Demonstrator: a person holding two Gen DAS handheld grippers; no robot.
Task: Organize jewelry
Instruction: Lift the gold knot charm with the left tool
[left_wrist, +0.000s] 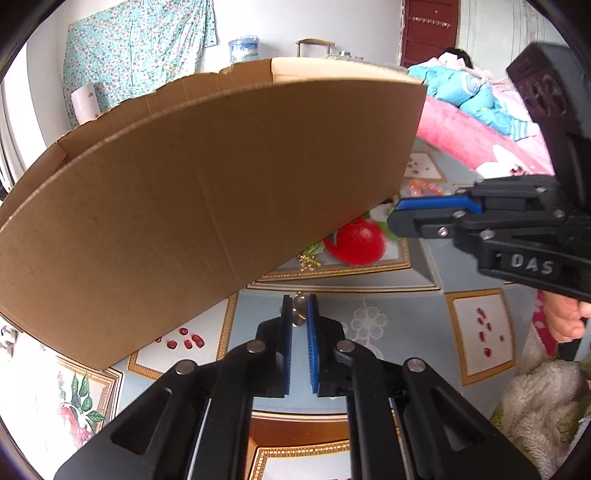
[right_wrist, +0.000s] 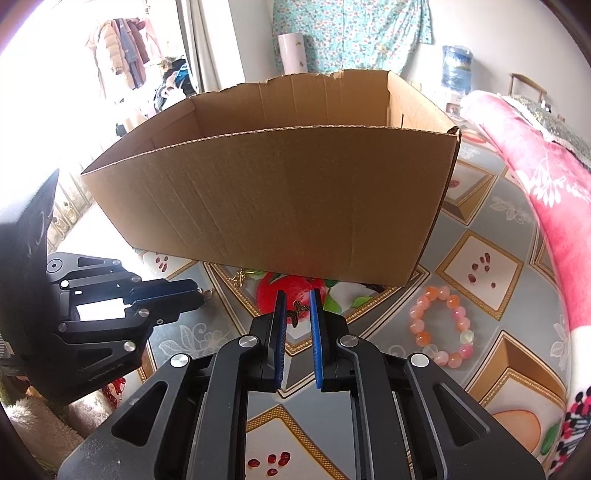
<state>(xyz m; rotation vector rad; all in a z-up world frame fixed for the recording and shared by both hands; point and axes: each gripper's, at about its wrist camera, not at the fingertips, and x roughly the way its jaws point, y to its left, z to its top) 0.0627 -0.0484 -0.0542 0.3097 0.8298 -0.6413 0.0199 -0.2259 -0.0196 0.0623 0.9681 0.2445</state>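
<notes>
- Left gripper (left_wrist: 298, 308) pinched shut on a small shiny ring piece (left_wrist: 298, 313), low by the cardboard box (left_wrist: 207, 192).
- Right gripper (right_wrist: 296, 308) clamped on a gold butterfly charm (right_wrist: 295, 313).
- Bead bracelet (right_wrist: 441, 326) lying on the table, gold bit (left_wrist: 309, 261) too.
- Nothing seen inside box yet.

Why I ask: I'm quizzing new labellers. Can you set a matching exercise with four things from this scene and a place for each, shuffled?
Things:
1. cardboard box
2. bead bracelet
3. butterfly charm
4. small metal piece

Places:
A. between the fingers of the left gripper
B. between the fingers of the right gripper
C. flat on the patterned cloth, beside the box
D. standing beyond both grippers, top open

Pairs: 1-D, 2-C, 3-B, 4-A
</notes>
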